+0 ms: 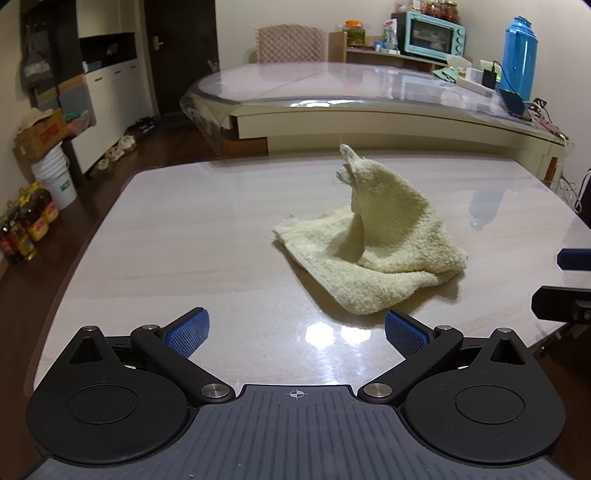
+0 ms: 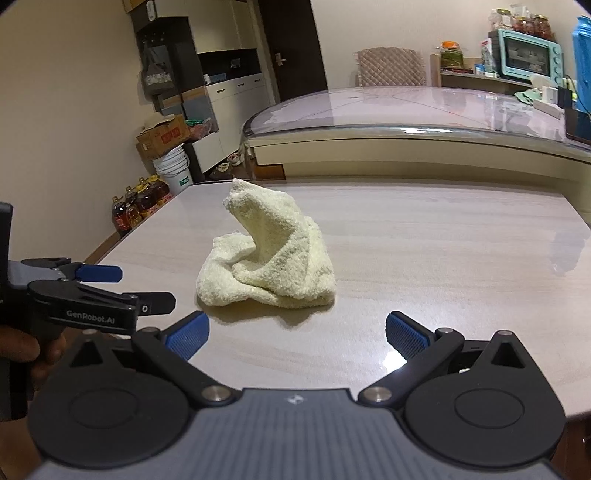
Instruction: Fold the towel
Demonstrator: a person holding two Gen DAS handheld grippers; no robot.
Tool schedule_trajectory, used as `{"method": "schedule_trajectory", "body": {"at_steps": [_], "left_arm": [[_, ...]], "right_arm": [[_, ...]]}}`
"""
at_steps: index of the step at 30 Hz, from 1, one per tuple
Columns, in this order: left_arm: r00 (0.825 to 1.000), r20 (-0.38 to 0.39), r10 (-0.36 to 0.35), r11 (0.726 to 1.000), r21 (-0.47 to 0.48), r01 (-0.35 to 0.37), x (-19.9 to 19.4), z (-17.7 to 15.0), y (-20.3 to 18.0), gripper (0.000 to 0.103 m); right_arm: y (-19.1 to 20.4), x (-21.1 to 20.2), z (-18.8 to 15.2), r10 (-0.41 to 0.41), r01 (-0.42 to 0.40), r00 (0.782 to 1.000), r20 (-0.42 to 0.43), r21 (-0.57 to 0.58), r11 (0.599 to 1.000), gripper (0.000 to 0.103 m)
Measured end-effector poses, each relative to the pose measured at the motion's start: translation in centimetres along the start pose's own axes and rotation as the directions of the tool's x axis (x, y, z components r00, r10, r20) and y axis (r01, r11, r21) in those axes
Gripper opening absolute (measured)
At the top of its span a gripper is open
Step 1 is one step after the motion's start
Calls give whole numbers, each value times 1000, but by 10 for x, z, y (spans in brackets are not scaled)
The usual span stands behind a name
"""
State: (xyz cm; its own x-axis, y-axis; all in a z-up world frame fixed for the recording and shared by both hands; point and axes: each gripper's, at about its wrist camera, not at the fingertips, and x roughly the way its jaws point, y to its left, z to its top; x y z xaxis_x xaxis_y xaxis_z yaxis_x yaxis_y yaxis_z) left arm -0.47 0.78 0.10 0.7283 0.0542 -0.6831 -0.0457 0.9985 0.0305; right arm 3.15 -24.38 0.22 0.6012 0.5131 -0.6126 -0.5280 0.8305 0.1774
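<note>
A pale yellow towel (image 1: 373, 247) lies crumpled on the glossy table (image 1: 184, 229), with one corner standing up in a peak. It also shows in the right wrist view (image 2: 273, 258). My left gripper (image 1: 295, 332) is open and empty, just short of the towel's near edge. My right gripper (image 2: 297, 334) is open and empty, also a little short of the towel. The left gripper shows from the side in the right wrist view (image 2: 110, 291), left of the towel. The right gripper's tip shows at the right edge of the left wrist view (image 1: 569, 280).
A second glass-topped table (image 1: 351, 88) stands behind, with a blue thermos (image 1: 517, 59), a mint toaster oven (image 1: 428, 35) and cables at its right end. Oil bottles (image 1: 26, 225), a white bucket (image 1: 55, 177) and boxes sit on the floor at left.
</note>
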Motion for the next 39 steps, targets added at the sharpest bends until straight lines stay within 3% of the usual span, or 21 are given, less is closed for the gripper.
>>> {"method": "schedule_trajectory", "body": {"at_steps": [8,15,17,19,24,28,33,35,37,39], "left_arm": [[999,24,31,999,12,-32,1,5,14,103],[999,27,34,999,-8,-34,9,9,33,103],[999,26,33,999,-14,-32,12,11,36,103],[999,27,29,999,-18,-29,14,12,39,103],[1000,29,12,999,-30,-12,23,18,45,103],[1000,23,6,1000,-31,-5,30,20,46,103],[1000,10,-2,1000,-29,2,39,23,46,103],[1000,7,0,1000,-29,1,40,24,45,103],[1000,6,0,1000,-30,0,42,25,45,103],[1000,6,2,1000,-27,-2,43,26,44,103]], "right_arm": [[19,12,45,51,-41,997,55,-167,985,101],[37,50,87,79,-65,996,32,-314,947,78],[43,65,100,76,-67,997,12,-347,935,66],[46,73,106,79,-73,997,2,-366,928,57],[58,97,117,90,-93,996,-26,-398,913,57],[59,114,121,86,-101,995,-55,-411,906,48],[54,130,121,90,-115,993,-81,-397,911,45],[53,134,119,96,-126,991,-93,-395,910,24],[50,133,117,103,-131,990,-92,-386,913,10],[47,129,114,109,-133,990,-85,-381,915,9]]}}
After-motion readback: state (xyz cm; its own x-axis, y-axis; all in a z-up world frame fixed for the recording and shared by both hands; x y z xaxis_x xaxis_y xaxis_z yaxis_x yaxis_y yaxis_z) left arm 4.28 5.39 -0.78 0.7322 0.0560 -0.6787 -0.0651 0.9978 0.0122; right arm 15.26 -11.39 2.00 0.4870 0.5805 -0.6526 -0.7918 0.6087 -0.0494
